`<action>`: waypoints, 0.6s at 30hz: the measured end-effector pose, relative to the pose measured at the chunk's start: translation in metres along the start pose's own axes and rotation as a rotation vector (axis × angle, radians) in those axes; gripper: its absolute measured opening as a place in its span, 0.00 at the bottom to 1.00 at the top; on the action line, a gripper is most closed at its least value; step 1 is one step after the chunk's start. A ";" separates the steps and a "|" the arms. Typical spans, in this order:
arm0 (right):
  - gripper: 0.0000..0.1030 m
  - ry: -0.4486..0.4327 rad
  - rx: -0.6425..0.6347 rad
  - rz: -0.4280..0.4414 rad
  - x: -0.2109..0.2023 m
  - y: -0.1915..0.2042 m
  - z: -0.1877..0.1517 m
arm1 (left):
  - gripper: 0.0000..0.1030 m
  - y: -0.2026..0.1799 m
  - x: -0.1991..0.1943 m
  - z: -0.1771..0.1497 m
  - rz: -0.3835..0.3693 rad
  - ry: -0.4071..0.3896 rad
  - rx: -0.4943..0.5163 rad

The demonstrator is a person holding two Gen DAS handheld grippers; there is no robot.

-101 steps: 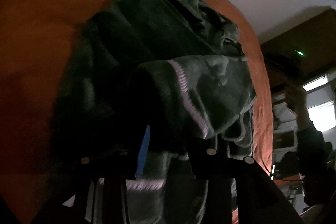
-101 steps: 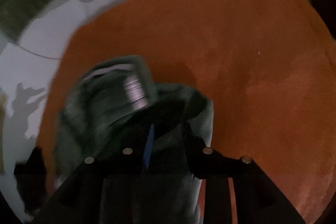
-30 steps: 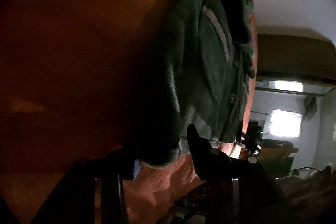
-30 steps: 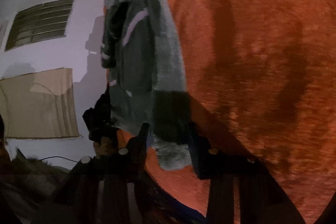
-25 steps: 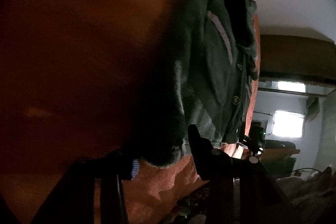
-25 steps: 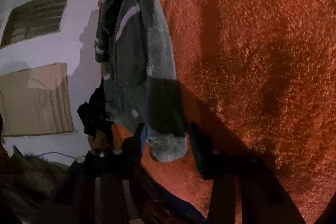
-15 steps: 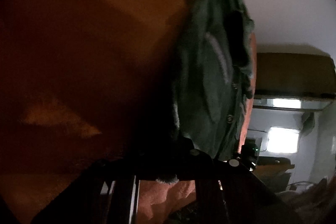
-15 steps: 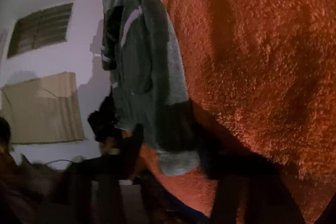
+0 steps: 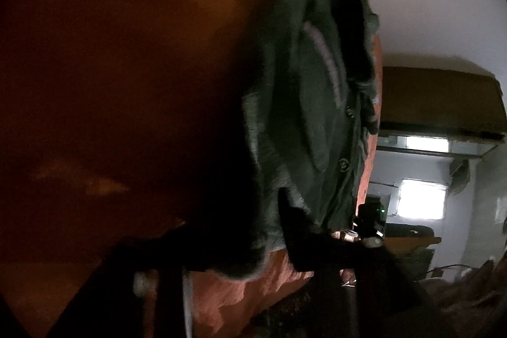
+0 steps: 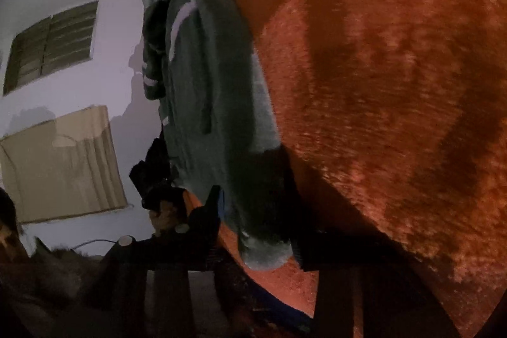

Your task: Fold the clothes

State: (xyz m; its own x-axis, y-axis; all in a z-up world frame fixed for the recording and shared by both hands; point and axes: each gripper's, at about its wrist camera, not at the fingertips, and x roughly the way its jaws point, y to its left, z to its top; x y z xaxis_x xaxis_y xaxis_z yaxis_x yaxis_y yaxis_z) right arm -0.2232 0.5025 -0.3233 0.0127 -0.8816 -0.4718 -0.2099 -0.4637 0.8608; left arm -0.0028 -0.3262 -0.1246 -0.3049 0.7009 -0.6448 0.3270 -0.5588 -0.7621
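A dark green fleece garment with buttons and a pale stripe lies stretched along the near edge of an orange blanket. My left gripper straddles one hem corner. Its jaws stand apart with the dark fabric between them, and I see no pinch. In the right wrist view the same garment runs away from my right gripper. That gripper's jaws are opening, and the other fluffy hem corner sits loose between them on the blanket. Each gripper shows small in the other's view.
The blanket's edge drops off just beside both grippers. Beyond it are a white wall, a shuttered window and a beige cloth. A bright window and a dark cabinet show in the left view. A hand holds the far gripper.
The garment, bunched up earlier, now lies stretched flat. Half a second ago both pairs of jaws had closed in on the hem corners. Now they stand apart again.
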 end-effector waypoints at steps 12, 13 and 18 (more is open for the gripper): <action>0.11 -0.111 -0.041 0.206 -0.041 0.099 0.041 | 0.10 -0.130 -0.048 0.061 -0.255 -0.207 0.025; 0.11 -0.120 -0.067 0.213 -0.045 0.116 0.052 | 0.10 -0.148 -0.047 0.076 -0.247 -0.210 0.038; 0.11 -0.149 -0.131 0.188 -0.064 0.185 0.109 | 0.10 -0.199 -0.046 0.135 -0.236 -0.230 0.046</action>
State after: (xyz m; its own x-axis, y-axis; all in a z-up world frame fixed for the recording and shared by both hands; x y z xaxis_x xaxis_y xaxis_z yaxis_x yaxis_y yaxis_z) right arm -0.3695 0.4829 -0.1546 -0.1603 -0.9351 -0.3161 -0.0668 -0.3093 0.9486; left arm -0.1741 -0.3070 0.0489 -0.5630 0.6977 -0.4429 0.1846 -0.4162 -0.8903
